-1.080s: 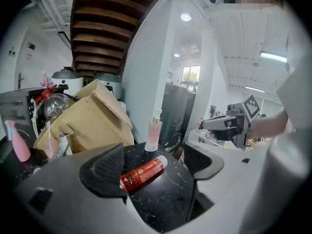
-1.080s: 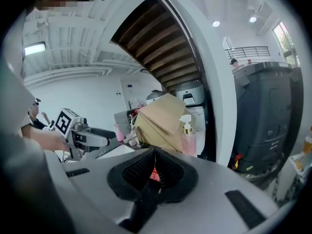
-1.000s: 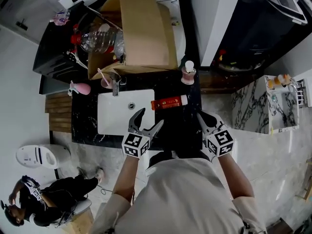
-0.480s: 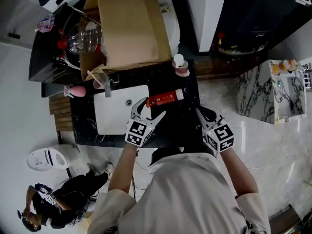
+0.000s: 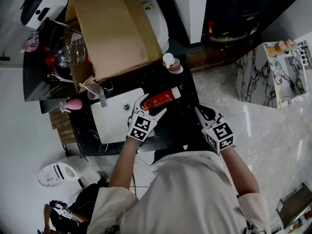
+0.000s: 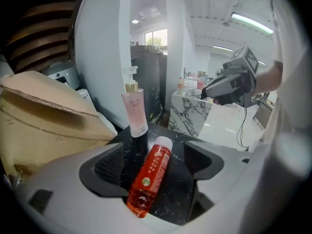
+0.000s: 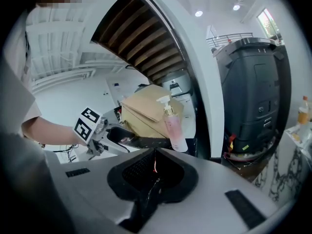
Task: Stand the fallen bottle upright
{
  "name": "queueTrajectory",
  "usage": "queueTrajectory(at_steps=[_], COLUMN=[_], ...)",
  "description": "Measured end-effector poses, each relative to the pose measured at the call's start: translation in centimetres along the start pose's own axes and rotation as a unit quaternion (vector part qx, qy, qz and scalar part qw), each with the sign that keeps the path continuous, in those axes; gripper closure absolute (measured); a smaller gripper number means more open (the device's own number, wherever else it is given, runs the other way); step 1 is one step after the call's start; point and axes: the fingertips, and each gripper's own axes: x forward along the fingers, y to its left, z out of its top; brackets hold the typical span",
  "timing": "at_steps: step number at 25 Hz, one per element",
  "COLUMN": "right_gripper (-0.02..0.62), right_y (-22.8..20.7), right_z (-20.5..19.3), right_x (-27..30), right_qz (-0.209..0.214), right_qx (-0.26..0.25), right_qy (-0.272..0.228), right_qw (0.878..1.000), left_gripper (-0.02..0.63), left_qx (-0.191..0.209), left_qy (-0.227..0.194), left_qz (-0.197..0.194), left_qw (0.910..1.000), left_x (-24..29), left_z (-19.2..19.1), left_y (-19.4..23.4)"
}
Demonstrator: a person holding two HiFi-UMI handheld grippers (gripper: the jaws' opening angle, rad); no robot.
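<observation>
Straddling the fallen red bottle [image 6: 150,173], left tongs [image 5: 150,107] gape wide.

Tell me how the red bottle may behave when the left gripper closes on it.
The red bottle is round and lies on its side, so it could roll if nudged. Its plastic looks smooth, so it is perhaps slippery for the open left gripper. Being slim, it may tip once upright.
</observation>
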Motion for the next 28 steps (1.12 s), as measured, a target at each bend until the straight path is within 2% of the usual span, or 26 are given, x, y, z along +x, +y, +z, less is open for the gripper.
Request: queueTrajectory(at_steps=[8,14,17,21,28], right_gripper=[0.563,0.563,0.563,0.563,0.563], right_y=[0.8,1.0,1.0,1.0,1.4], right_z=[-1.3,-2.6,-3.1,-3.6,-4.8], right_x=[0.6,1.2,1.5,1.7,2.3], right_qz=[-0.034,-0.051,-0.058,-0.068,-0.071], right_qx=[0.019,0.027,0.032,0.039,0.049], right_qy=[0.003,0.009,0.013,0.015,0.024], right_qw=[0.999,0.998,0.998,0.997,0.996], left_gripper=[0.230,0.230,0.230,0.230,0.230], left_qx=[0.050,0.095,0.117,0.147,0.175], left_qy=[0.048,0.076,0.103,0.153,0.180], left_qz=[-0.046,-0.078,-0.092,-0.108,-0.122], left_qw=[0.9965,0.9895,0.9835,0.9713,0.9603], left_x=[3.1,4.9,6.0,7.5,9.4], left_z=[-3.3,-4.4,-5.5,-7.4,-9.0], left_y=[-0.5,-1.0,-1.1,-1.1,-1.0])
